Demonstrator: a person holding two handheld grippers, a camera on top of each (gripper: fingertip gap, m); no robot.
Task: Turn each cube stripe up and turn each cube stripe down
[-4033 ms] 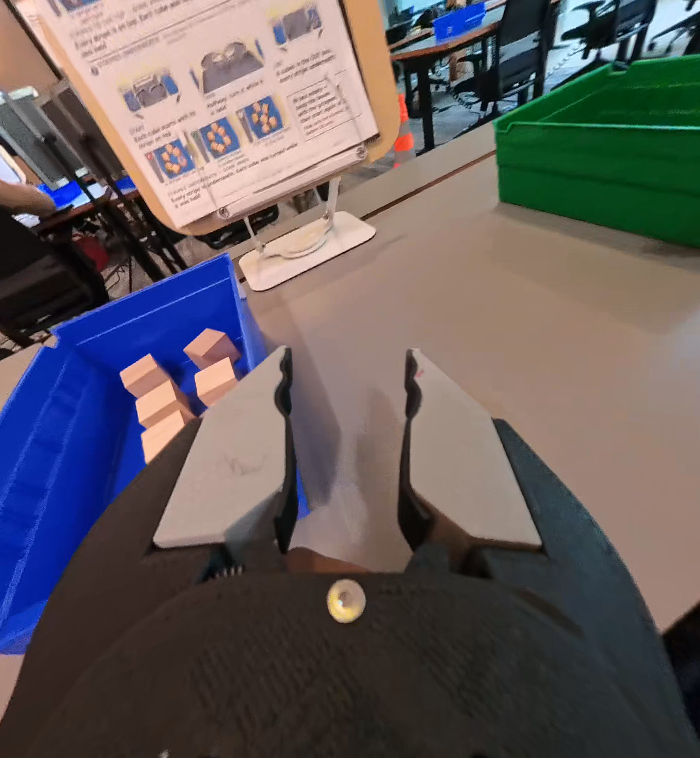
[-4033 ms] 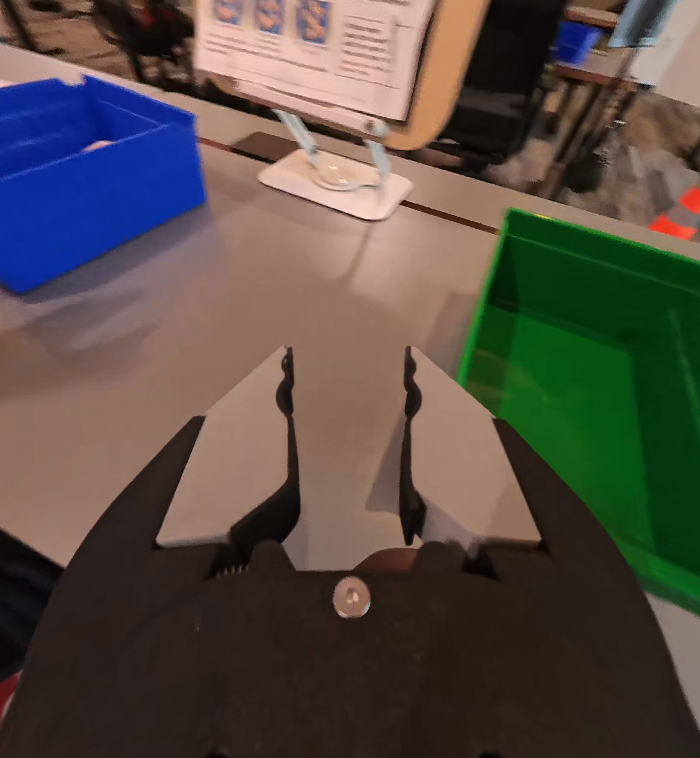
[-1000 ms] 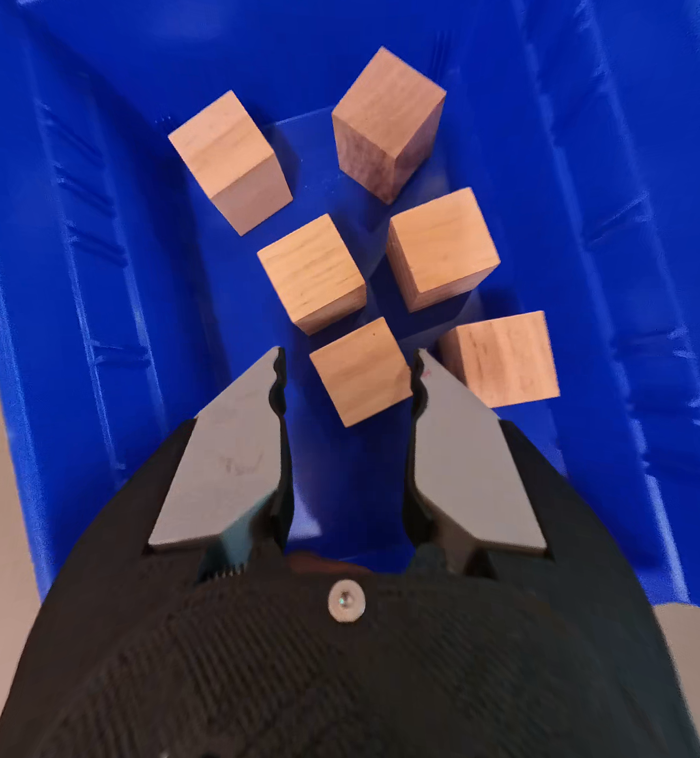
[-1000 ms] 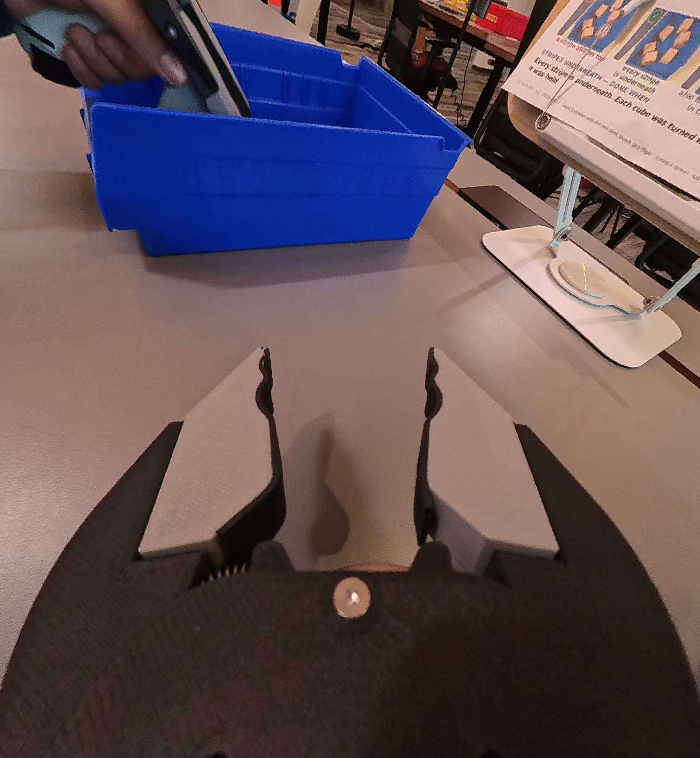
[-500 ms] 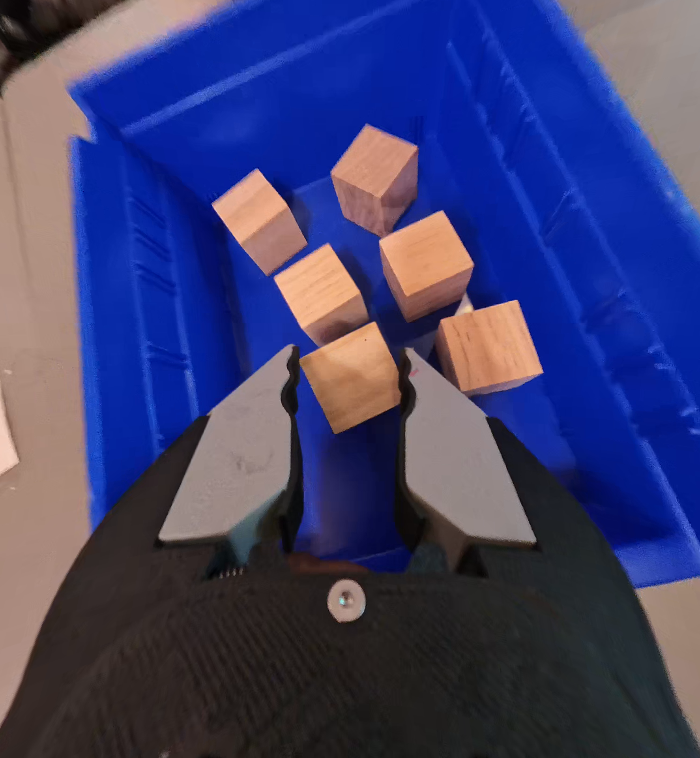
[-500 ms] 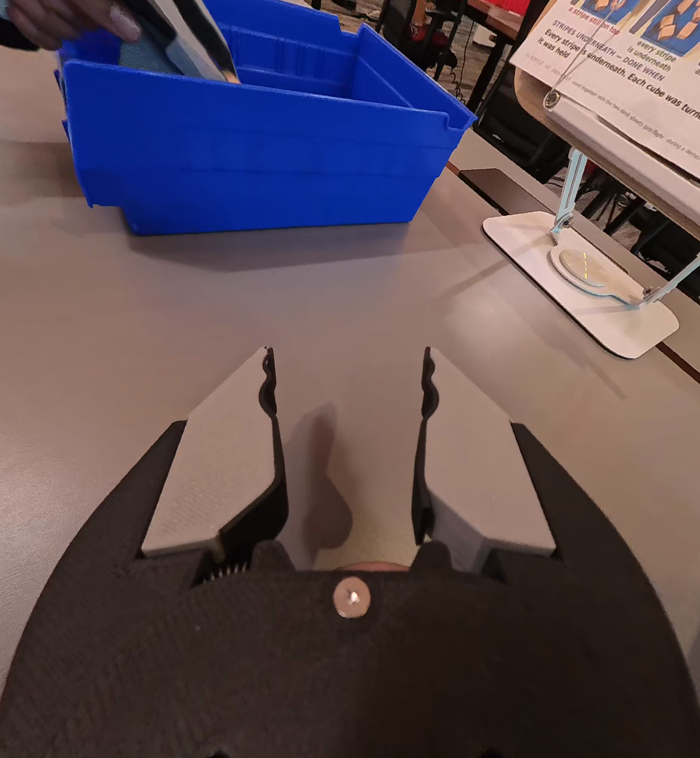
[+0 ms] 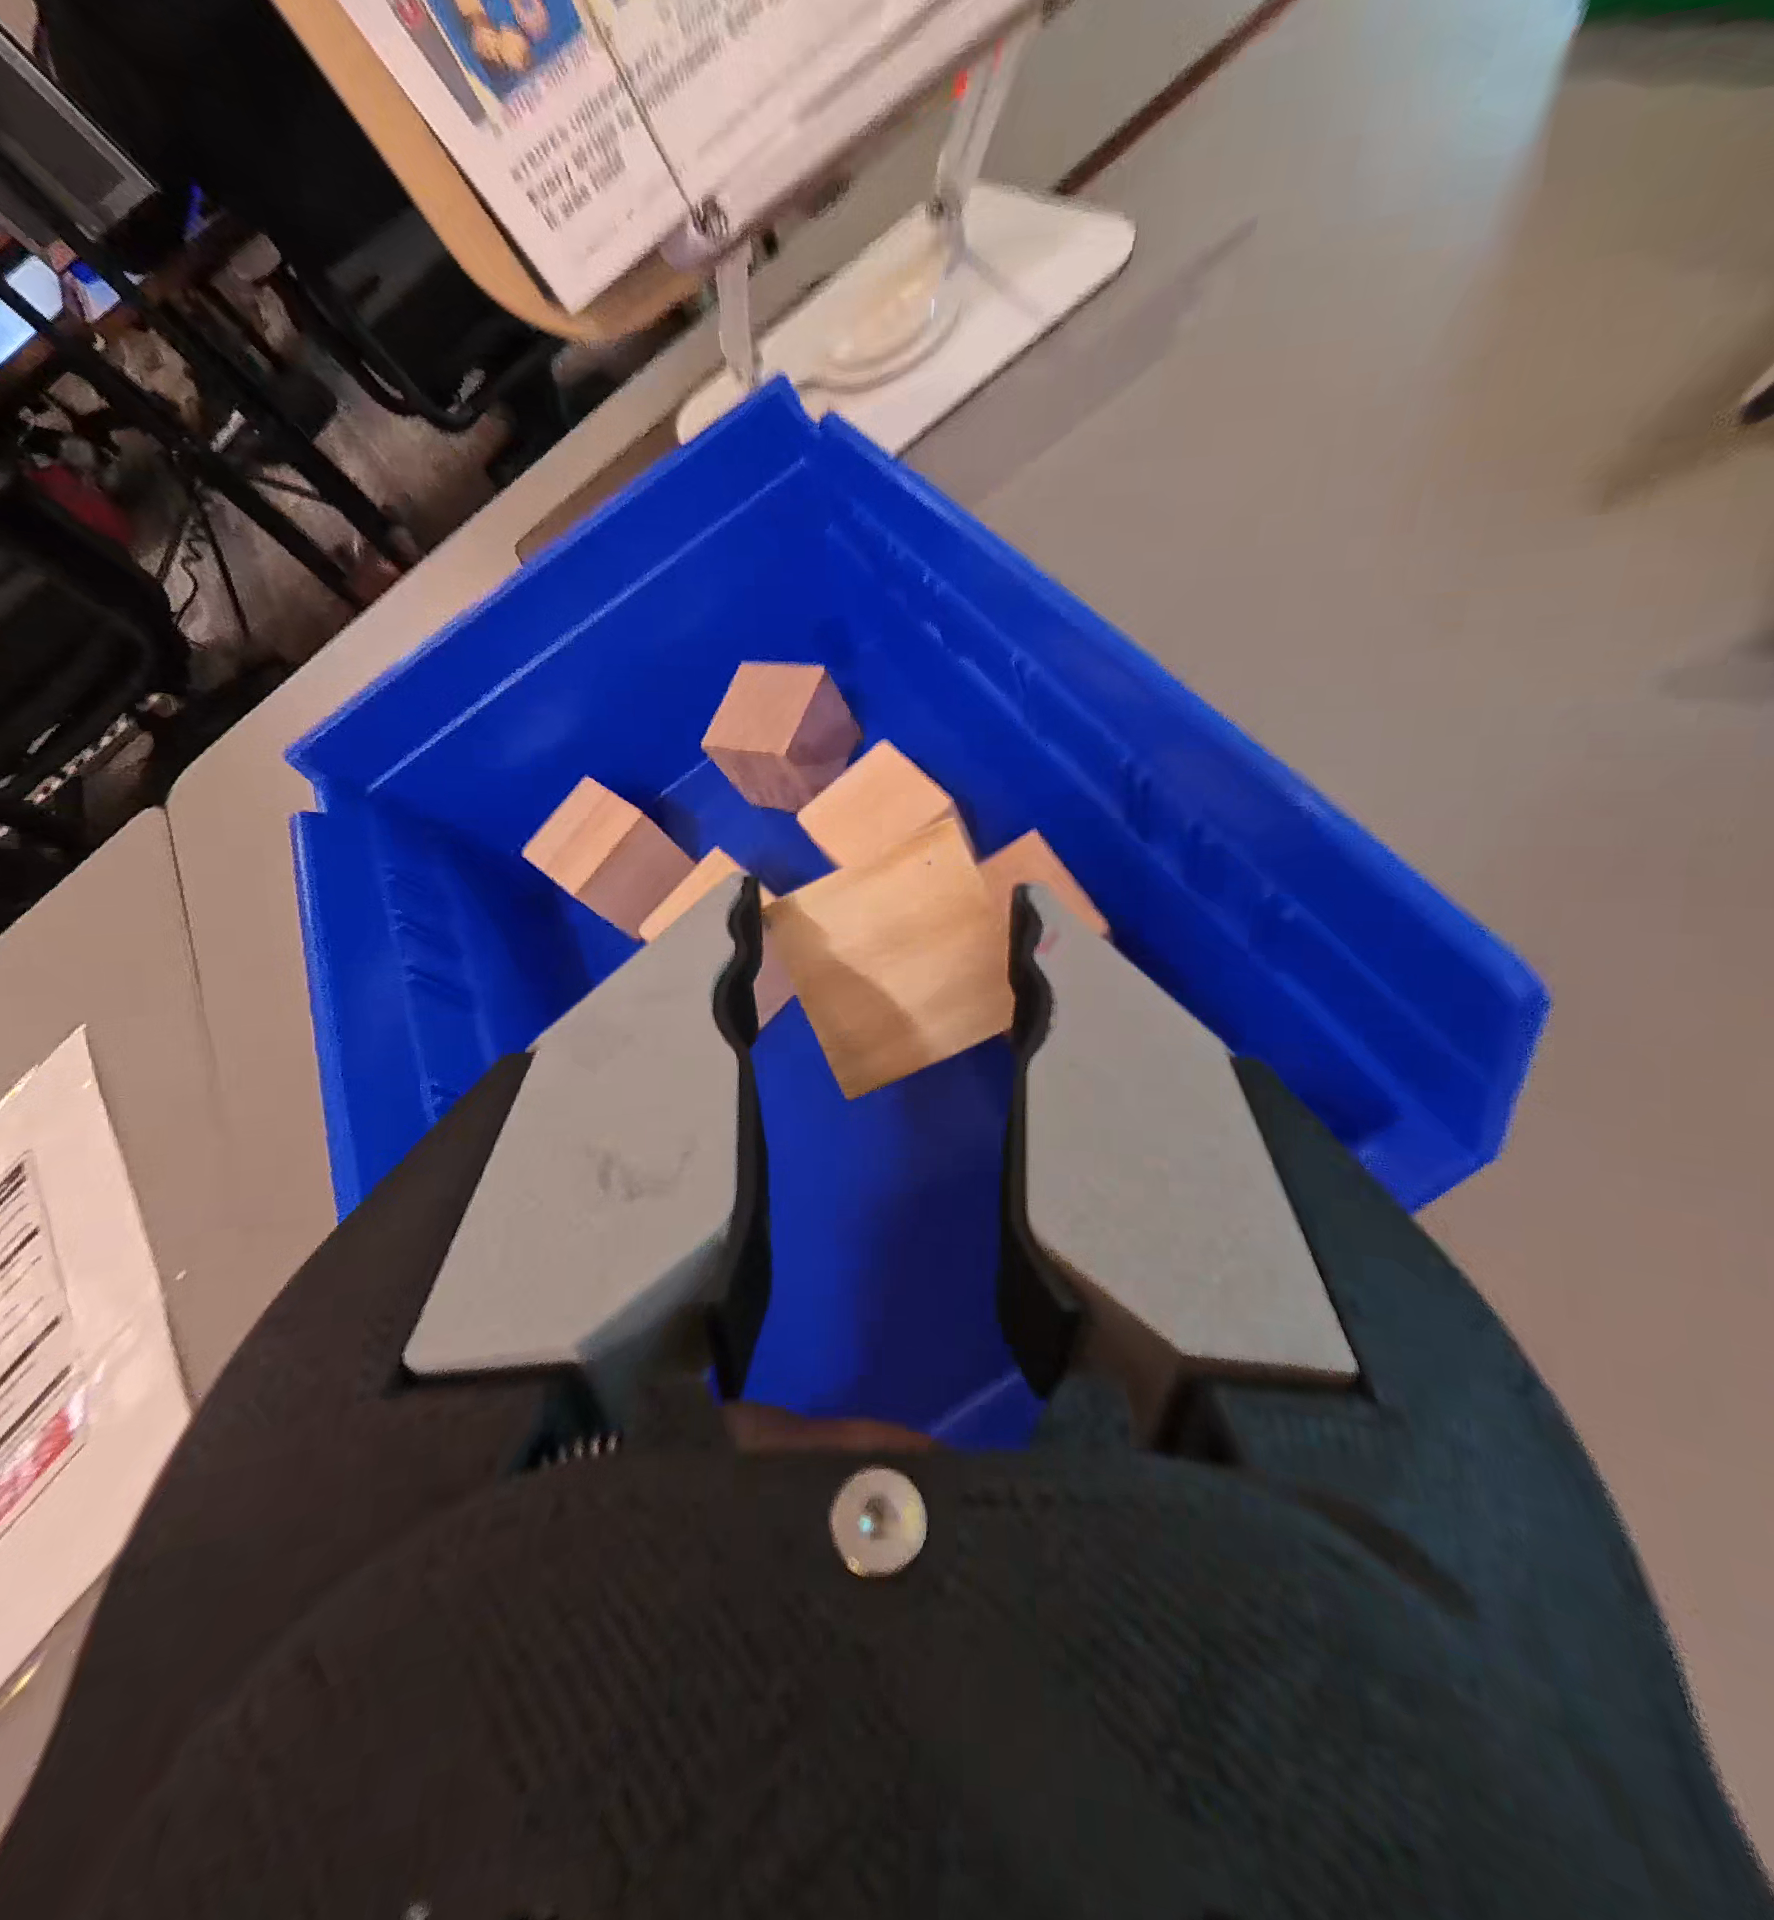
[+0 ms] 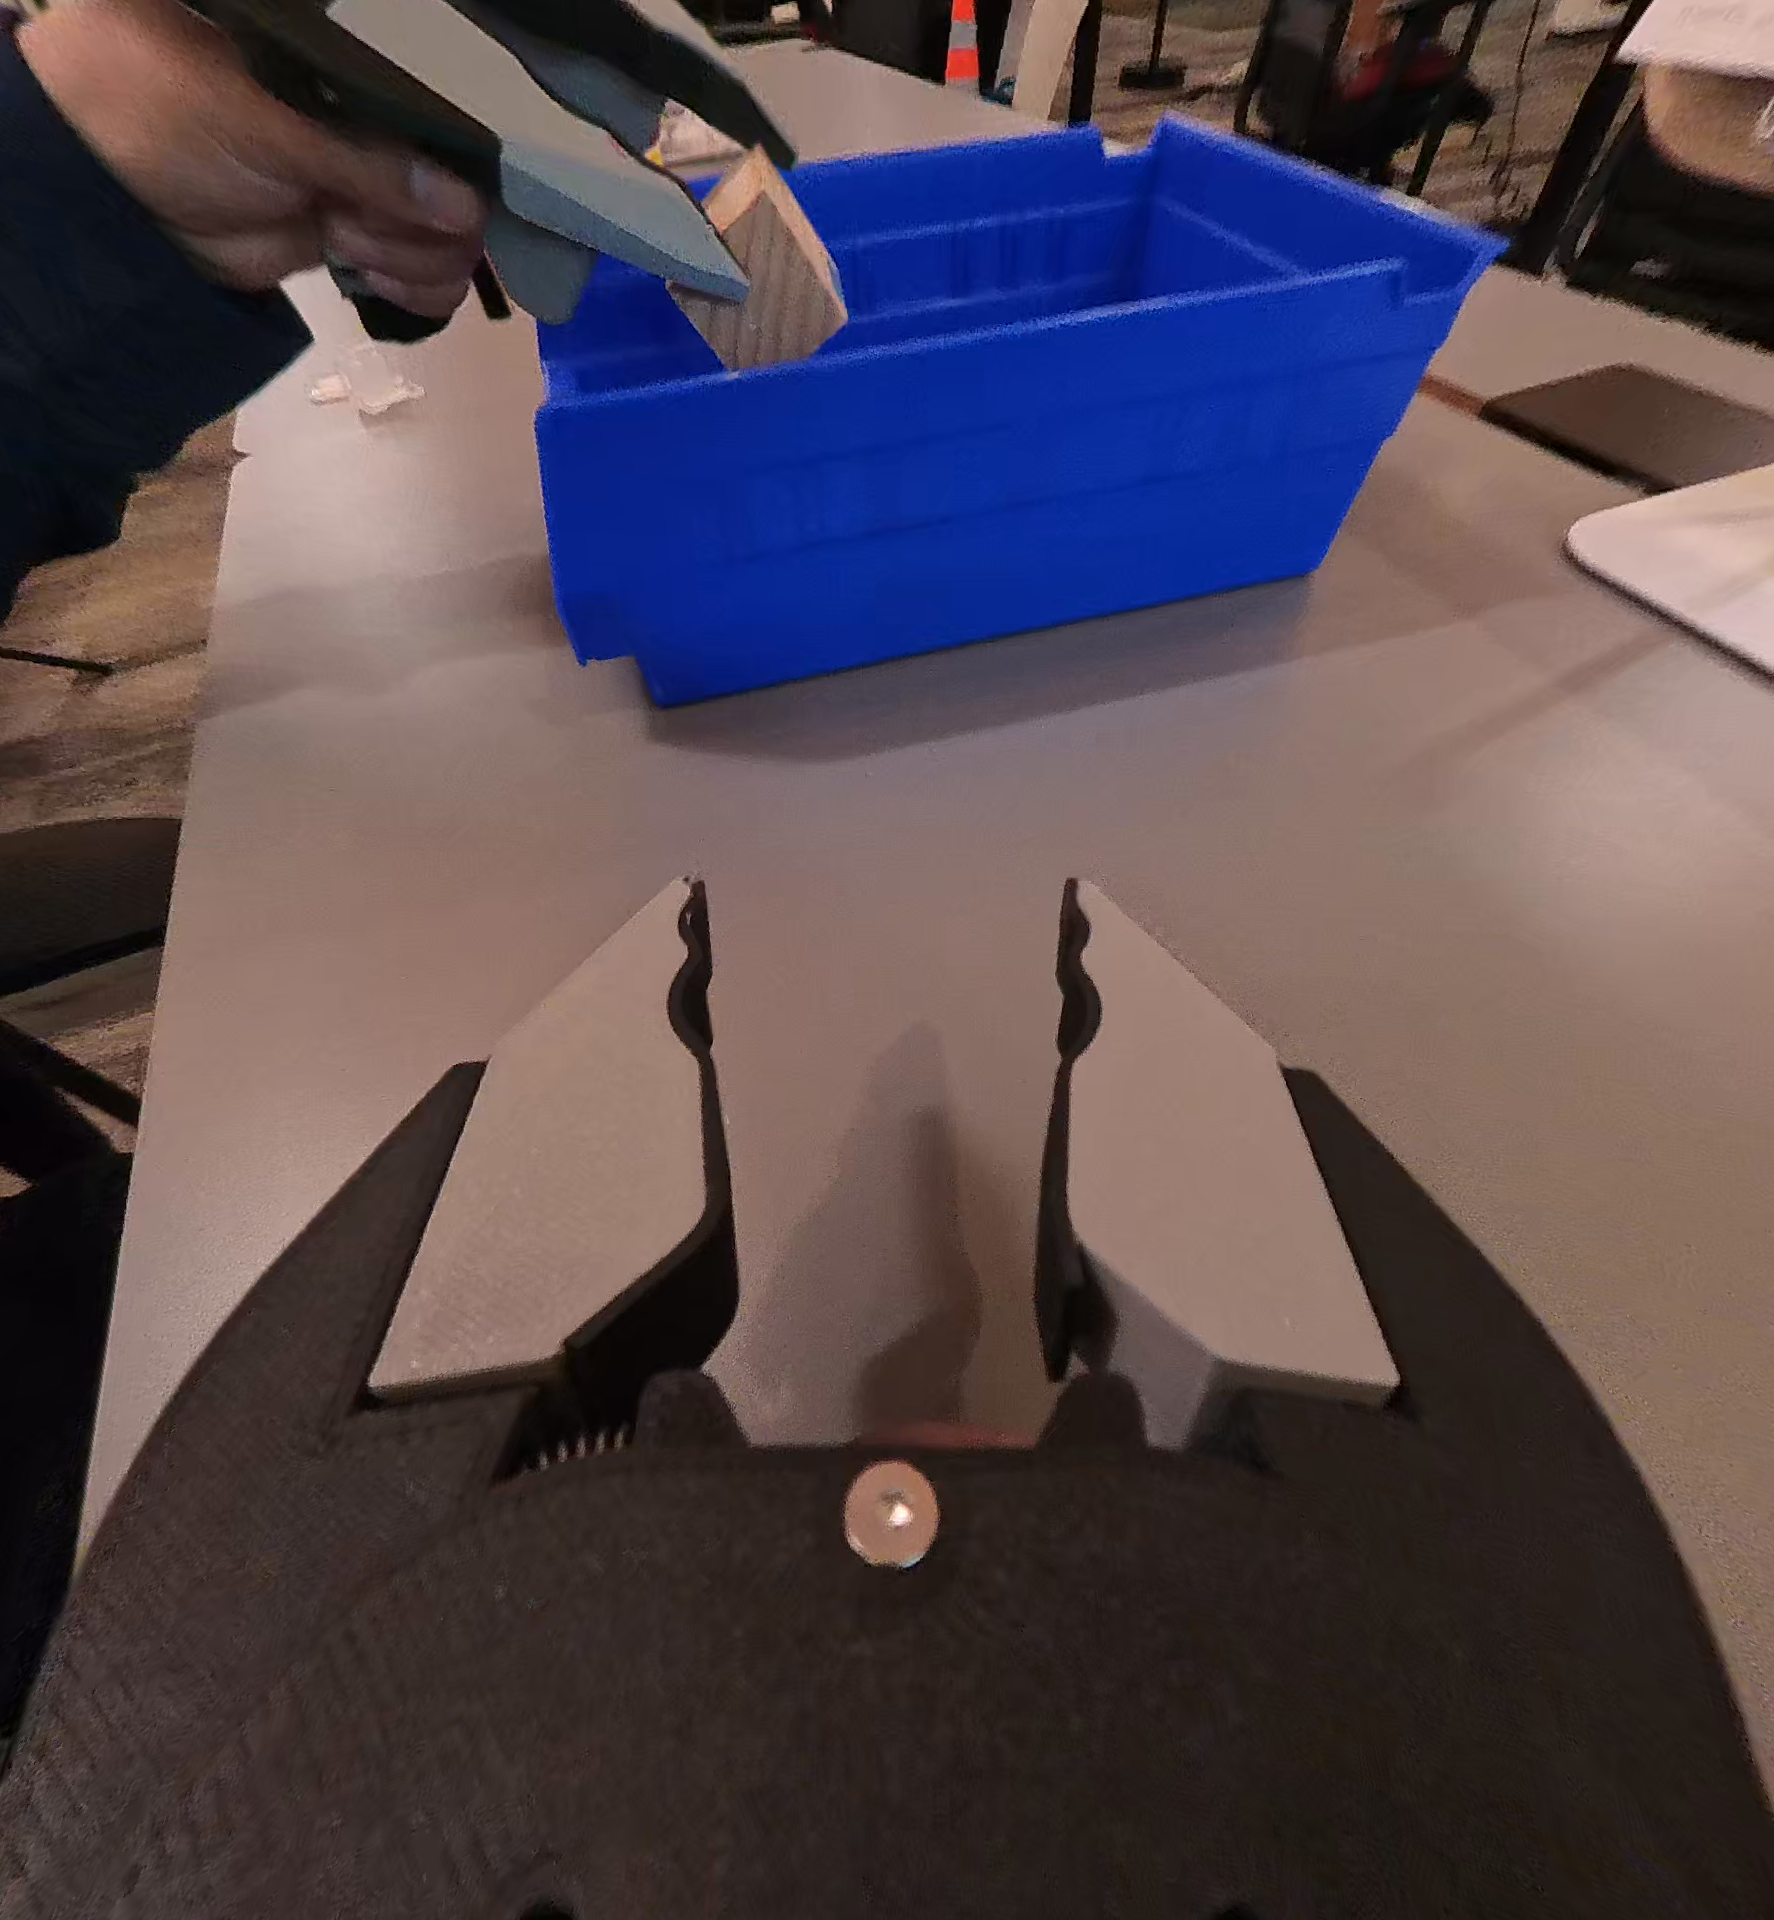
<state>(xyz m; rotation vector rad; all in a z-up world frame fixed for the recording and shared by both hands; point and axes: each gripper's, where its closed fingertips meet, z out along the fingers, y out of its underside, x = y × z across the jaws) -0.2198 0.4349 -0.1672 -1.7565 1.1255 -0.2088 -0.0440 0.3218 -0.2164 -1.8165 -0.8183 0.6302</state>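
My left gripper (image 7: 878, 914) is shut on a wooden cube (image 7: 893, 966) and holds it tilted above the blue bin (image 7: 1226, 862). No stripe shows on the cube's faces in the left wrist view. Several more wooden cubes (image 7: 779, 743) lie on the bin floor beyond it. In the right wrist view the left gripper (image 8: 748, 244) holds the same cube (image 8: 774, 275) above the bin's left end (image 8: 966, 520). My right gripper (image 8: 883, 894) is open and empty, low over the grey table, well short of the bin.
A white stand (image 7: 914, 301) holding an instruction sheet stands behind the bin. A printed paper (image 7: 0, 1299) lies on the table at the left. A person's hand and dark sleeve (image 8: 83, 291) hold the left gripper. Chairs and desks stand beyond the table edge.
My left gripper closed on the nearest cube and lifted it out of the bin, swinging the view upward. My right gripper stayed open over the table and turned a little left.
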